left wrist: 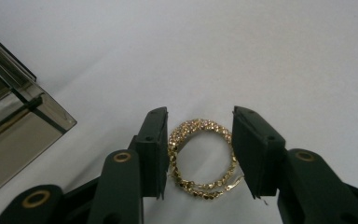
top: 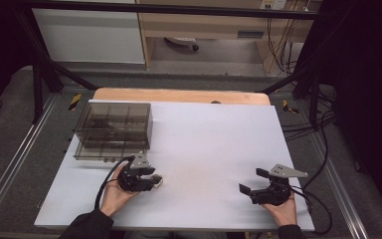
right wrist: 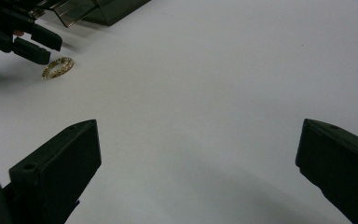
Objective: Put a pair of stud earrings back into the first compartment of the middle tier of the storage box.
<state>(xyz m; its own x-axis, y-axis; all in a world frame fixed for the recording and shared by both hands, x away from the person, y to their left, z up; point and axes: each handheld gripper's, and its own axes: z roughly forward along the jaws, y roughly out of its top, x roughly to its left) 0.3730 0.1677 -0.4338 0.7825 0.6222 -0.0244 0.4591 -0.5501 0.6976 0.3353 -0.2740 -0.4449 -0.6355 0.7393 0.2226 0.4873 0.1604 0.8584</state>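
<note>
Item: gold beaded hoop, flat on the worktop, between your left gripper's fingers, not yet clamped. Close evenly and lift level. Right gripper: fingers wide, empty.

Far left corner: a smoked transparent plastic compartment box stands here, blocking passage.
Near left edge: the left gripper, its jaws around a gold beaded bracelet, sits just near of the box.
Middle and far right: bare white tabletop, open passage.
Near right corner: the right gripper, jaws wide.
</note>
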